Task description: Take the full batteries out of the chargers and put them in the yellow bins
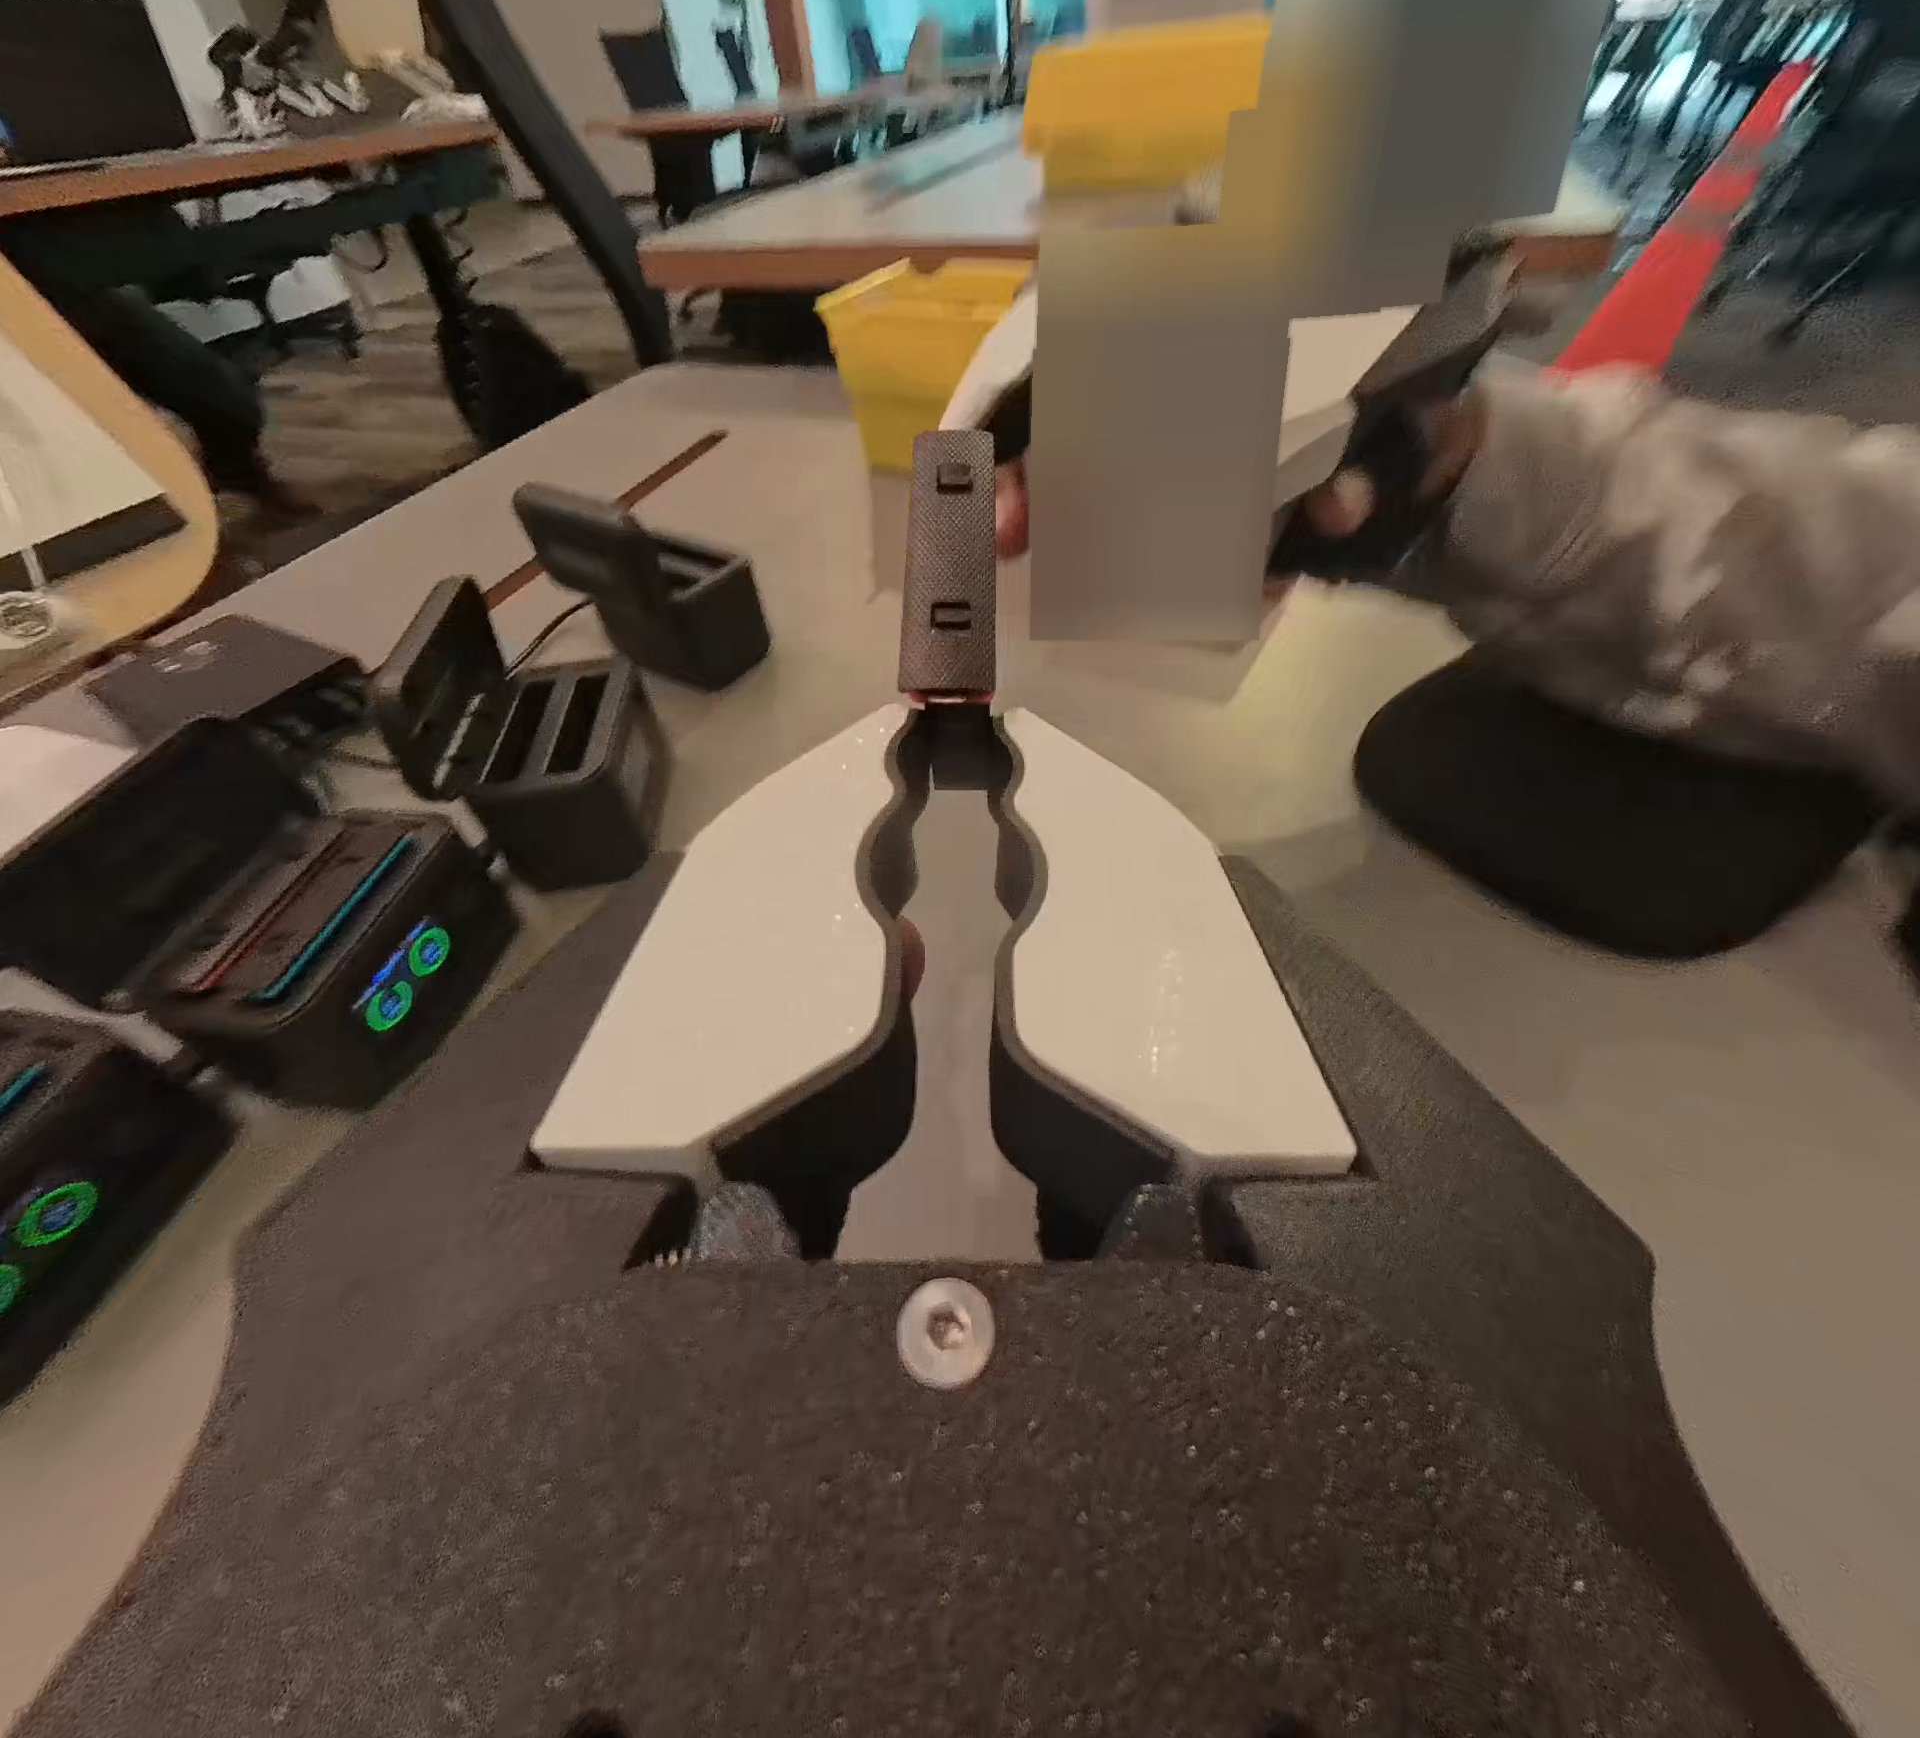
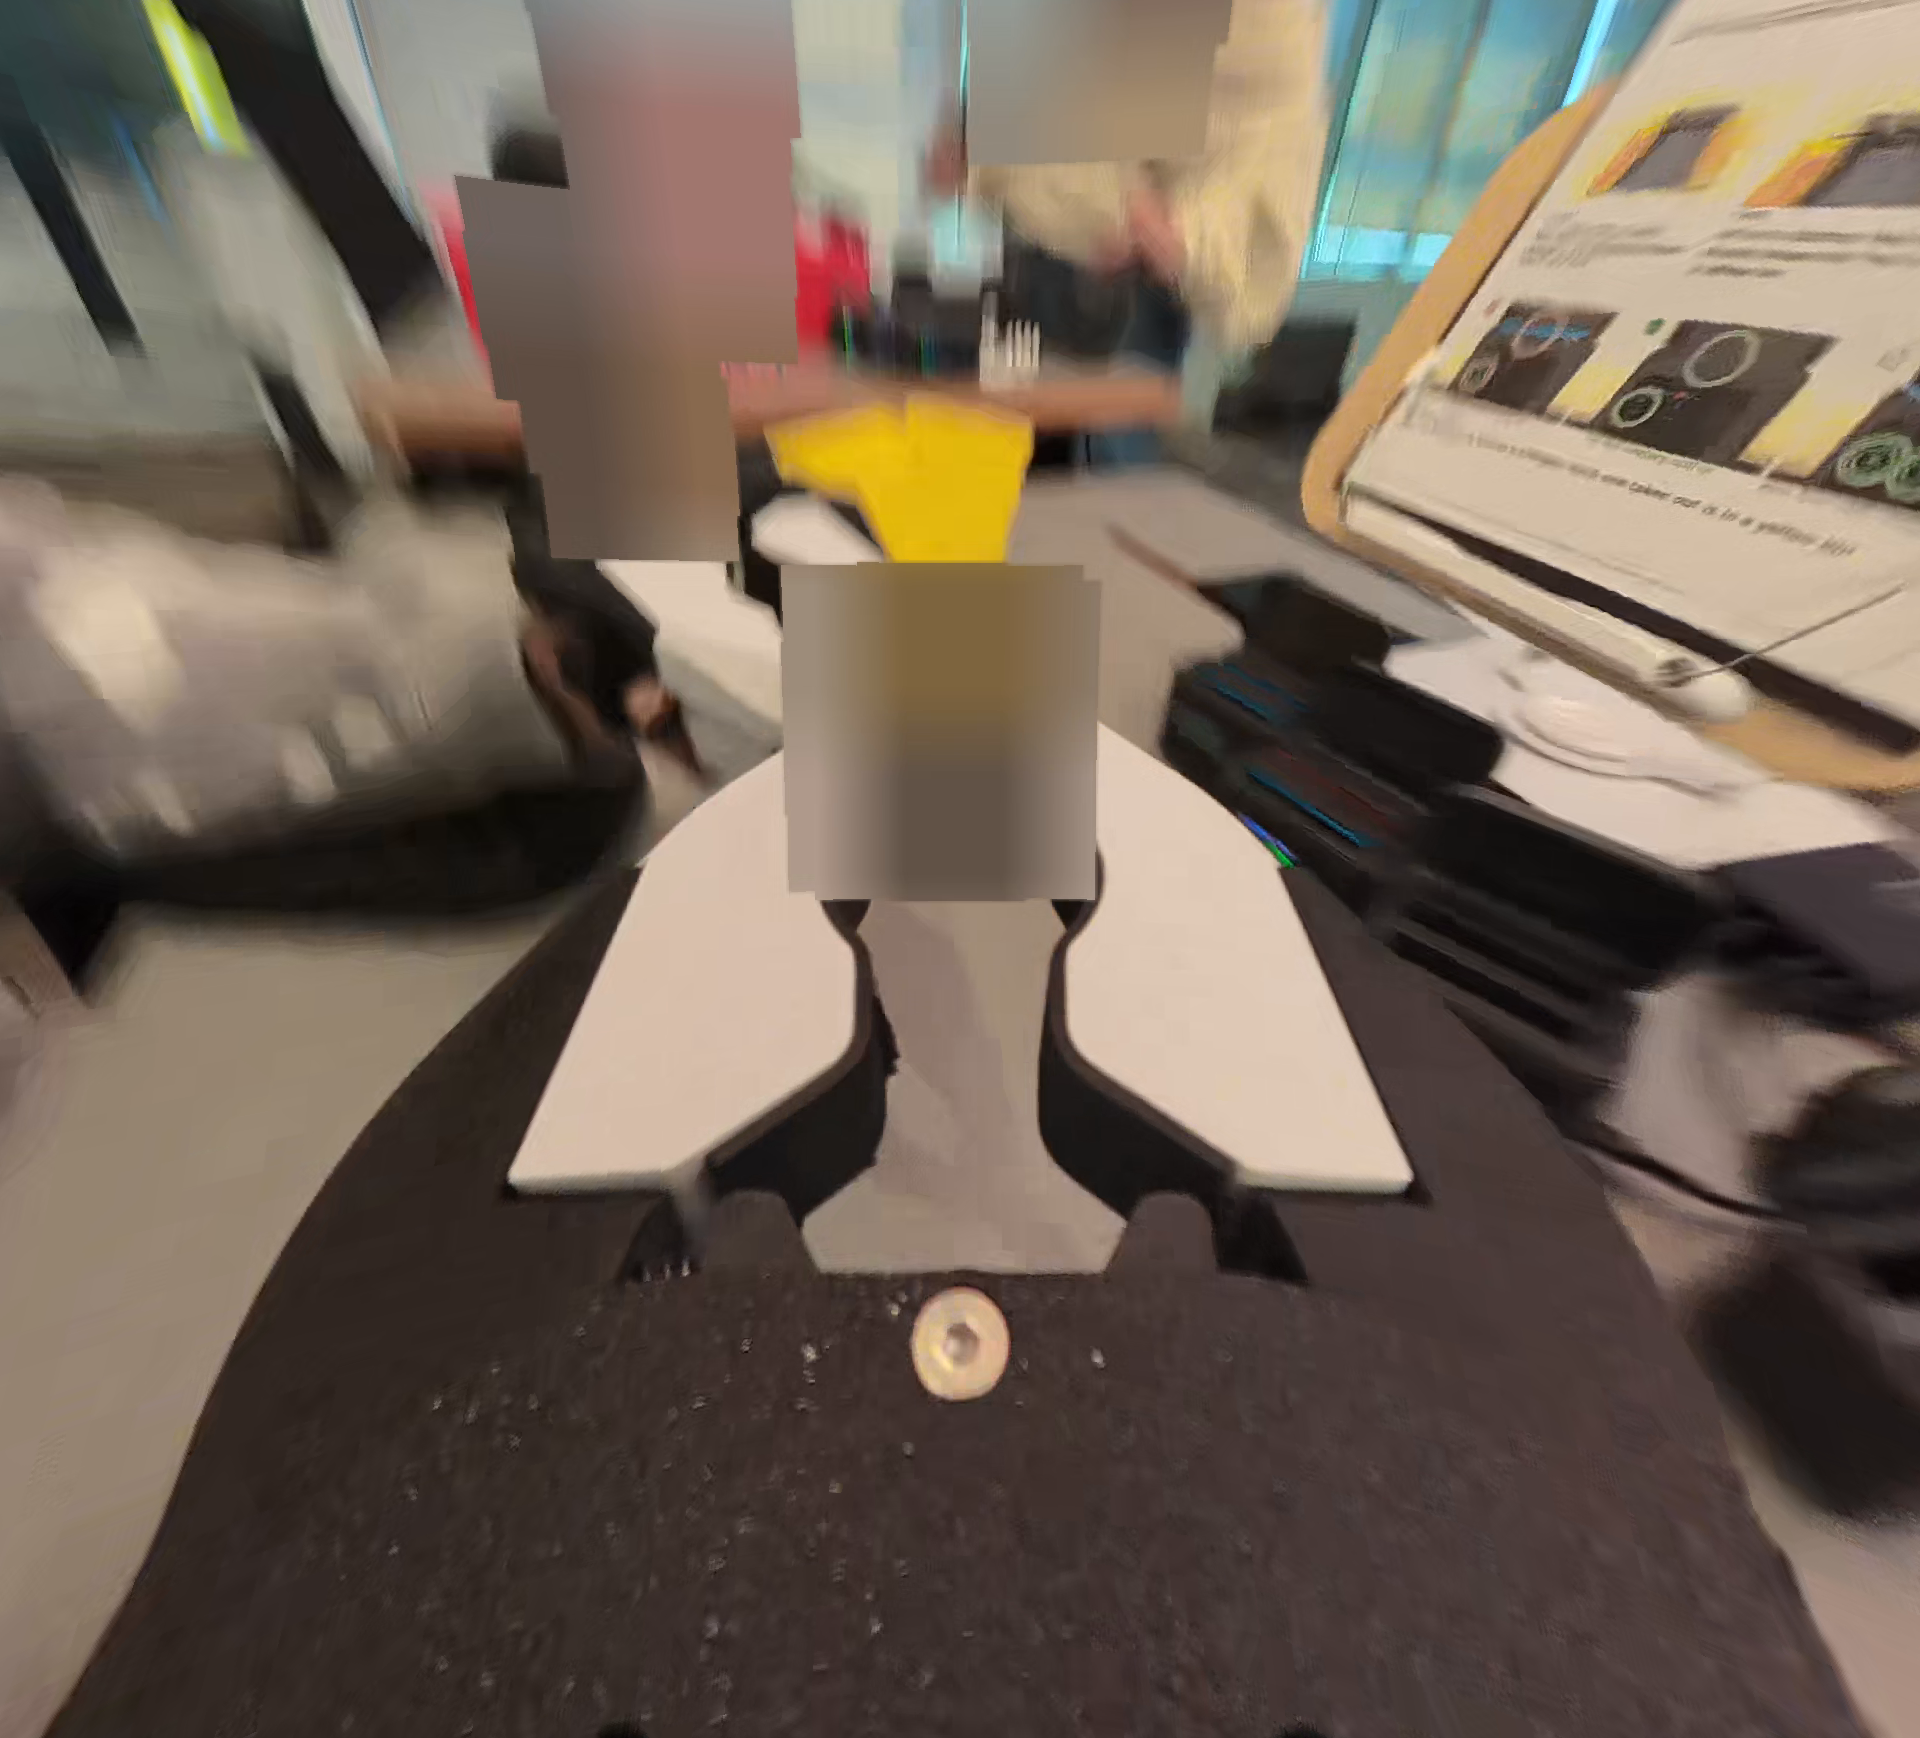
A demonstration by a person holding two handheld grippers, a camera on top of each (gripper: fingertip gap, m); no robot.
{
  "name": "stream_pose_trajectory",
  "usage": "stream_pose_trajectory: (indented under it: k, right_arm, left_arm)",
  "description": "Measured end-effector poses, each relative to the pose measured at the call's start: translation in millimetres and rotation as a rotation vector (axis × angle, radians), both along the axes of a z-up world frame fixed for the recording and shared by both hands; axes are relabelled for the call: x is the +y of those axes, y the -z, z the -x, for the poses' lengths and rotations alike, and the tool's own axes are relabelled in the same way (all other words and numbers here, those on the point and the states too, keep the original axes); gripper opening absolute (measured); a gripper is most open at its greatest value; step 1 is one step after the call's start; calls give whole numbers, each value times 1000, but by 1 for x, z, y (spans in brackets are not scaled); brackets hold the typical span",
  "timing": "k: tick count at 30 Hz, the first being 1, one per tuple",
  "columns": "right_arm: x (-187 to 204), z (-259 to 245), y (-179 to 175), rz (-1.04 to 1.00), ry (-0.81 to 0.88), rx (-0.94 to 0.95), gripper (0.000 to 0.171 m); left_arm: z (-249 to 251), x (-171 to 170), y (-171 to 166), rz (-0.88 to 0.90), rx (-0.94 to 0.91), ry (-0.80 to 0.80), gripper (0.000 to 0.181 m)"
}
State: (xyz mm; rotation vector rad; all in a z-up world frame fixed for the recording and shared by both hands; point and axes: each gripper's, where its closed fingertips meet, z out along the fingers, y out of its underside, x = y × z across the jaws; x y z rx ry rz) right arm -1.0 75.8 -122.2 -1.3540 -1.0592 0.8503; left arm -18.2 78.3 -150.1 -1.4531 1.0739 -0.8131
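Observation:
My left gripper (image 1: 951,717) is shut on the lower end of a black textured battery (image 1: 945,566) and holds it upright above the table. A yellow bin (image 1: 914,348) stands just beyond it, and another yellow bin (image 1: 1143,99) sits on the far table. To the left are two open chargers (image 1: 540,732) whose slots look empty, and chargers with green ring lights (image 1: 343,950). My right gripper (image 2: 951,857) points at the yellow bins (image 2: 914,473). A mosaic patch hides its tips. It also shows in the left wrist view (image 1: 1403,410), held by a hand.
A black round pad (image 1: 1590,826) lies on the grey table (image 1: 1507,1117) at right. An instruction sheet on a wooden stand (image 2: 1662,286) rises behind the row of chargers (image 2: 1351,753). A grey sleeve (image 2: 208,649) is at left in the right wrist view. Chairs and desks stand behind.

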Motion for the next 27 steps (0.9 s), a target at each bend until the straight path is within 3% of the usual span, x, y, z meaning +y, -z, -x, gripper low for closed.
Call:
stream_pose_trajectory:
  k: [6, 13, 17, 19, 21, 24, 27]
  right_arm:
    - [6, -1, 33, -228, -8, -622, 37]
    - [12, 2, 51, -319, -182, -992, 36]
    - [14, 10, 60, -331, -233, -1052, 35]
    - [12, 11, 64, -314, -263, -1053, 16]
    - [13, 11, 63, -301, -267, -1029, 15]
    - [24, 10, 50, -298, -277, -982, 14]
    - [54, 1, 36, -332, -251, -1003, 14]
  left_arm:
    - [1, 10, 33, -41, 205, -53, 11]
    - [-3, 6, 47, -73, 300, -43, 11]
    - [-4, 5, 47, -77, 303, -39, 11]
    - [-2, 8, 47, -74, 295, -52, 11]
    - [-1, 11, 42, -60, 252, -67, 11]
    - [1, 22, 28, -114, 157, -148, 11]
    - [10, 39, 23, -130, 94, -290, 22]
